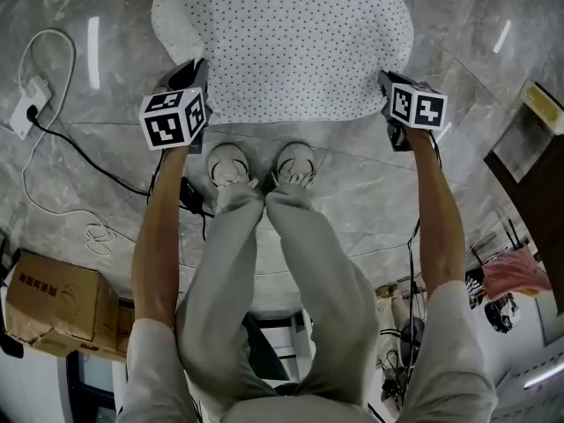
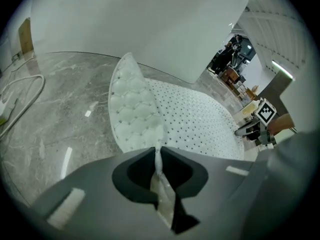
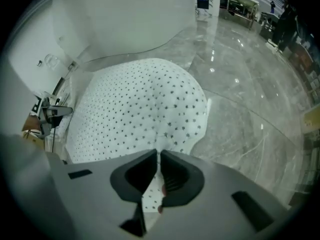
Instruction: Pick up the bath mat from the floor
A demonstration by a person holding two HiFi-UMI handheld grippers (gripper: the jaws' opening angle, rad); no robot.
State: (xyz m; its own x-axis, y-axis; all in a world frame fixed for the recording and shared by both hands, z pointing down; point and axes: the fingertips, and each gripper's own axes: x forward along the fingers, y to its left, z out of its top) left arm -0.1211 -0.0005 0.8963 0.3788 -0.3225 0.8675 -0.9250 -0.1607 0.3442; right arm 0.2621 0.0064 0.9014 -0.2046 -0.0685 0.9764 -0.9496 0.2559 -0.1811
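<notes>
Gripped between closed left tongs [image 2: 158,153]: near-left corner of bath mat [image 2: 200,119], lifted and folded over, quilted underside showing. Gripped between closed right tongs [image 3: 158,156]: near-right edge of same mat. Rest of mat spread on grey marble floor [image 1: 352,166], ahead of both tongs.

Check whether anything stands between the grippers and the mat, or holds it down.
Nothing visible does. The left gripper is shut on the mat's near left corner, and the right gripper is shut on its near right corner. The shoes stand just off its near edge, not on it.
</notes>
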